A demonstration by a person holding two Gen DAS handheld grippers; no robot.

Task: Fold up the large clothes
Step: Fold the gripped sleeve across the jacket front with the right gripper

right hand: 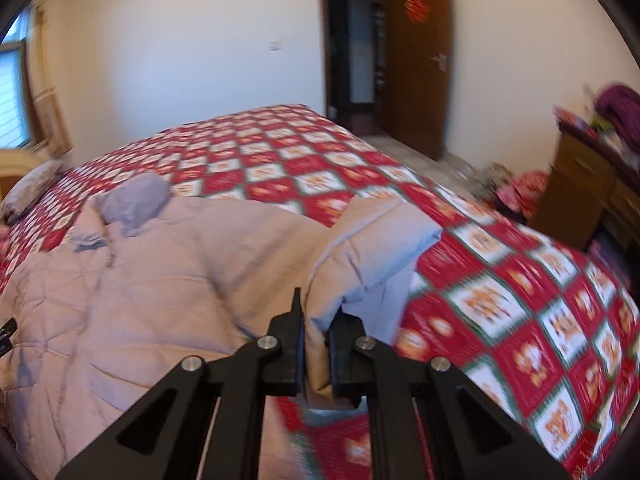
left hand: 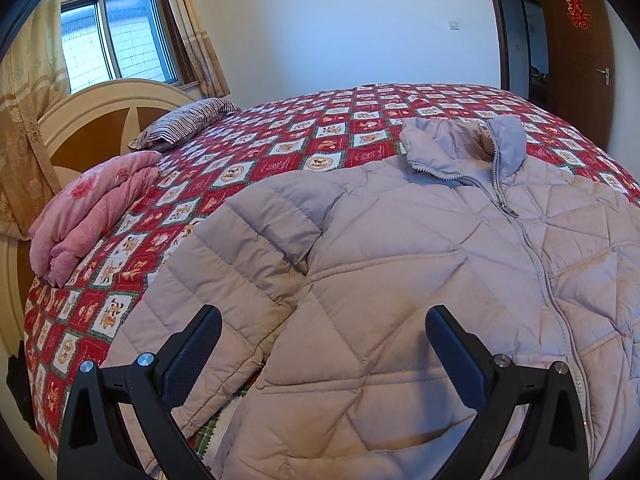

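left gripper [left hand: 322,344]: black frame, triangular cutouts, silver screws, blue-black textured pads | right gripper [right hand: 317,344]: black linkage arms, four silver screws, lower frame

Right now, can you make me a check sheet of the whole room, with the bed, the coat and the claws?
Surface: bed with red checked quilt.
Job's things: pale quilted jacket lying front up, zipped.
Clutter: folded pink blanket, striped pillow.
Grippers: left claw open above the jacket; right claw shut on the jacket's sleeve.
Cables: nothing seen.
Surroundings: window, curtains, open door, wooden dresser.
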